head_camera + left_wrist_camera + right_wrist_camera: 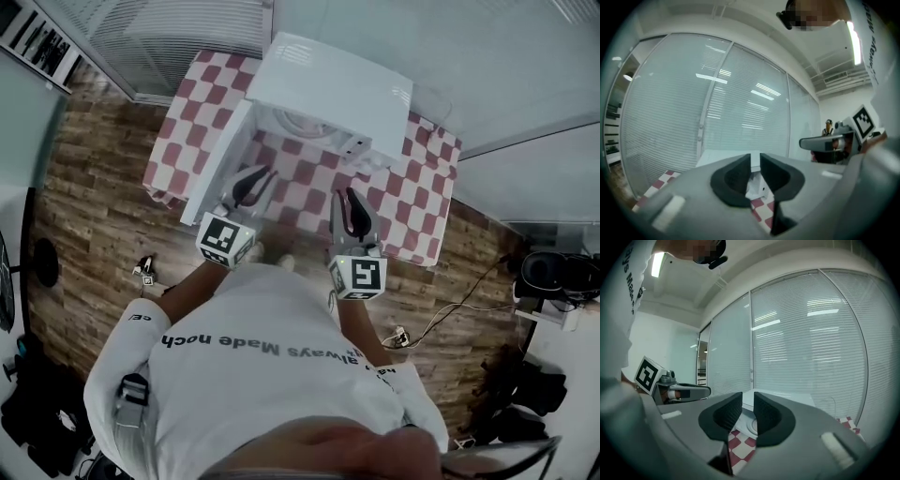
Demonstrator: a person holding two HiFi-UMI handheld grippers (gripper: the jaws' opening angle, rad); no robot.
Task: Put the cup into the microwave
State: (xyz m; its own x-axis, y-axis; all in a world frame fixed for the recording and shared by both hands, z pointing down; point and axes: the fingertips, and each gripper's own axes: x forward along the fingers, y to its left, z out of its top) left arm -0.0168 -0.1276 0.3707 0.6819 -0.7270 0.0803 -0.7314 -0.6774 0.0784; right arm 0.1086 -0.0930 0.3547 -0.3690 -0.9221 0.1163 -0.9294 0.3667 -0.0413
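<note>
Left tongs (755, 165), right tongs (748, 405): nearly closed, empty.
Risk: no cup found; I could knock the open microwave (328, 89) door (218, 164).

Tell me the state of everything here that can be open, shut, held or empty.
Microwave: standing on the checkered table.
Microwave door: open, swung out to the left.
Left gripper: jaws almost together, holding nothing.
Right gripper: jaws almost together, holding nothing.

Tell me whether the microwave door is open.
Yes, the head view shows the door swung wide out from the microwave, leaving its cavity exposed.
</note>
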